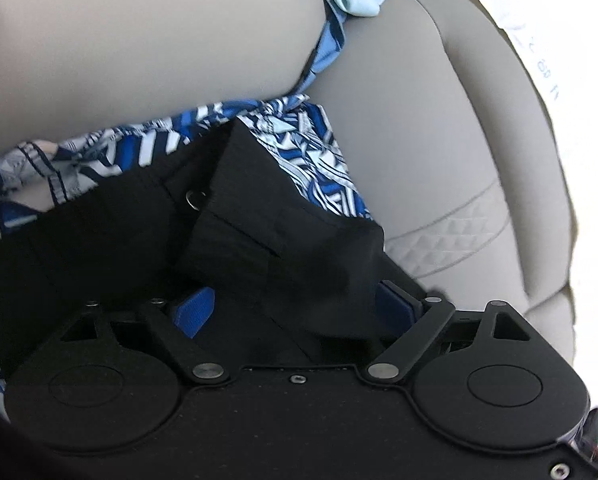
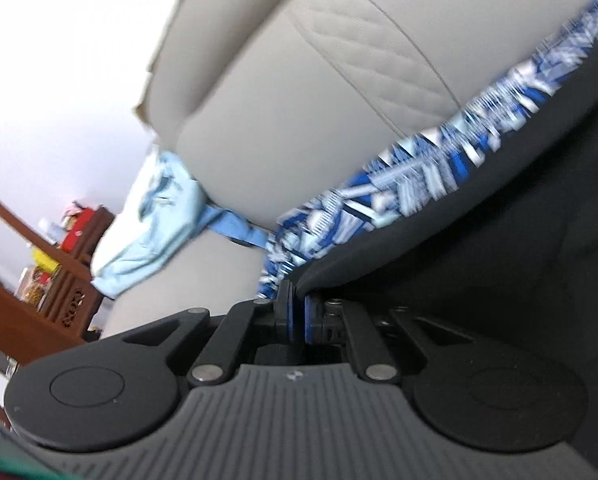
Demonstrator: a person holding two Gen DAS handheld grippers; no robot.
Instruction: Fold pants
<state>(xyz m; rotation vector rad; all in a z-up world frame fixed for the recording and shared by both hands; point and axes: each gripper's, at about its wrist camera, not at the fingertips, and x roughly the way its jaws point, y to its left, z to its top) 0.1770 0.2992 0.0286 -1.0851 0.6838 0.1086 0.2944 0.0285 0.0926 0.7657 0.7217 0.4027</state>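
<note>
Black pants in both grippers on a beige sofa

Nearest the lens, the left gripper [image 1: 295,300] stands wide open, its blue pads apart with a folded bundle of the black pants [image 1: 259,236] lying loosely between them, unpinched, which reads as a release or a regrip. The right gripper [image 2: 297,312] is clamped tight on a thin edge of the same pants [image 2: 479,248], probably to keep the cloth taut for the fold. The pants lie on a blue-and-white patterned cloth [image 1: 319,160] spread over the sofa [image 1: 419,120]. A light blue garment [image 2: 159,216] sits tucked between the cushions, well apart.
</note>
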